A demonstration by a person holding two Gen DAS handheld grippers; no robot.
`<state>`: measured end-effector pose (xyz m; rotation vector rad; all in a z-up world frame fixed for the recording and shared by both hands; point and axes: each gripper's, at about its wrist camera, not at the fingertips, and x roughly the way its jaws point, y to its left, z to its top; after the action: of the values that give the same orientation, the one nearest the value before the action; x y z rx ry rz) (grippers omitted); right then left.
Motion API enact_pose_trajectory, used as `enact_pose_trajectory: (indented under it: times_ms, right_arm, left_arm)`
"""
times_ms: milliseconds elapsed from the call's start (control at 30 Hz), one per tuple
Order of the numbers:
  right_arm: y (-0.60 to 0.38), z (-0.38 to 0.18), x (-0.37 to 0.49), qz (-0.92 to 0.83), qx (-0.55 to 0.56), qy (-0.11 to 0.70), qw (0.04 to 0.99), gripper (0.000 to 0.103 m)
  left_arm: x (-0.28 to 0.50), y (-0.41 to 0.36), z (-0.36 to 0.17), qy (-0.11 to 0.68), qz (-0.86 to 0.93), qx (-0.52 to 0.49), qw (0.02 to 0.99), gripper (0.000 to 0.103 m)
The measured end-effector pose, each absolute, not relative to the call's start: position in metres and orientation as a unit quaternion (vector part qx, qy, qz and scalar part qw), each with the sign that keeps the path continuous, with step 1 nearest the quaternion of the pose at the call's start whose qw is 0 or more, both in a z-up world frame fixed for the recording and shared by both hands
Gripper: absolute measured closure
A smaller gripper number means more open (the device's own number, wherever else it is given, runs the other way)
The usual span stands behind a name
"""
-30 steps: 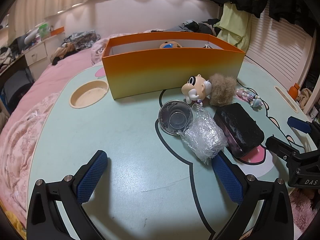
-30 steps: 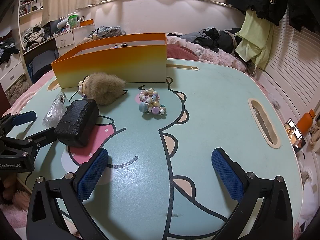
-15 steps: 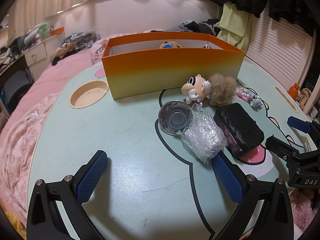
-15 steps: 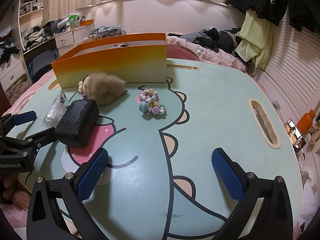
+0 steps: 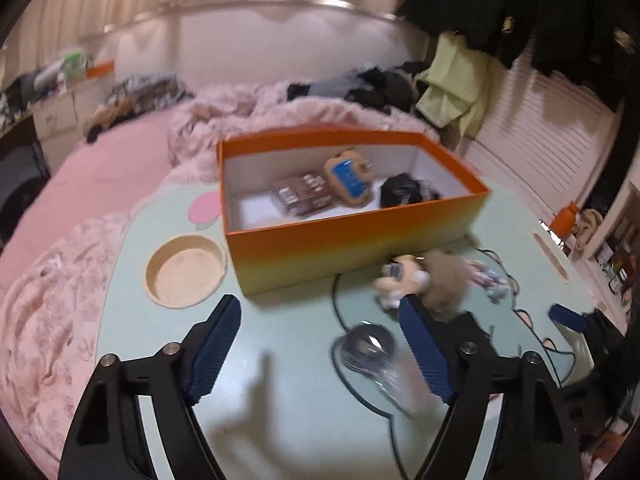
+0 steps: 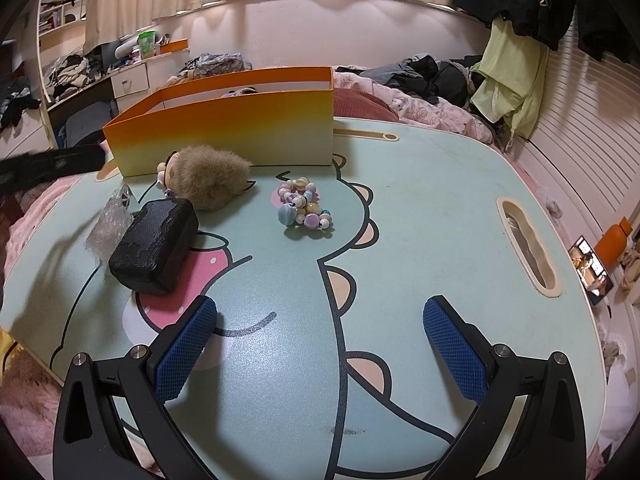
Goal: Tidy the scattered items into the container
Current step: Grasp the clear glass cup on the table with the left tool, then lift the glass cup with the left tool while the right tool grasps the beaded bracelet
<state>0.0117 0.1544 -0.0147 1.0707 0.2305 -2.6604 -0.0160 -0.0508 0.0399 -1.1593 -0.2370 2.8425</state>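
Observation:
An orange box [image 5: 360,236] stands on the dinosaur-print table [image 5: 280,340] and holds several items. In front of it lie a big-eyed doll [image 5: 400,276] with a brown fur tuft [image 6: 212,180], a clear cup [image 5: 366,346] in crinkled plastic wrap [image 6: 108,228], a black case [image 6: 156,246] and a bead bracelet [image 6: 304,208]. My left gripper [image 5: 320,344] is open and empty, raised above the table left of the cup. My right gripper [image 6: 320,352] is open and empty over the table's near right part.
A round recess [image 5: 186,272] sits in the table left of the box, and a slot [image 6: 528,248] near the right edge. Pink bedding [image 5: 80,208] surrounds the table. An orange bottle [image 6: 612,240] and a phone [image 6: 592,270] lie beyond the right edge.
My left gripper has lifted and moved toward the box, so its view now looks down into it, with motion blur. The right gripper has not moved.

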Motion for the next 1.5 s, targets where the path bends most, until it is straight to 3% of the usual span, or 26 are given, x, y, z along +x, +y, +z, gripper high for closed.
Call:
enact_pose_trajectory:
  times_ms: [200,533,600,1100,1200,1433,1467,1500]
  right_arm:
    - [0.155,-0.015,0.012,-0.917,0.369,0.079,0.131,0.000]
    - [0.154,-0.015,0.012,-0.917,0.369,0.081,0.131,0.000]
    - [0.155,-0.016,0.011,-0.917,0.368,0.082,0.132,0.000]
    - [0.162,-0.008,0.000,-0.911,0.382,0.051,0.145,0.001]
    - [0.163,0.003,-0.015,-0.916,0.377,0.046,0.129,0.019]
    - [0.130,0.008,-0.047,-0.905,0.381,0.116,0.146,0.022]
    - [0.127,0.006,-0.048,-0.905,0.380,0.126,0.146,0.026]
    - [0.123,0.002,-0.052,-0.900,0.386,0.139,0.146,0.051]
  left_arm:
    - [-0.018,-0.042,0.021,-0.063,0.914,-0.395,0.063,0.052]
    - [-0.007,-0.024,0.006,-0.020,0.917,-0.394,0.054,0.053]
    - [-0.005,-0.024,0.005,-0.017,0.918,-0.392,0.055,0.068]
    - [0.038,-0.045,0.029,-0.040,0.938,-0.338,0.058,0.068]
    - [0.044,-0.048,0.038,-0.043,0.943,-0.325,0.056,0.068]
    - [0.046,-0.051,0.043,-0.056,0.944,-0.318,0.063,0.068]
    - [0.045,-0.051,0.042,-0.054,0.944,-0.320,0.061,0.068]
    - [0.045,-0.051,0.040,-0.053,0.944,-0.322,0.059,0.068]
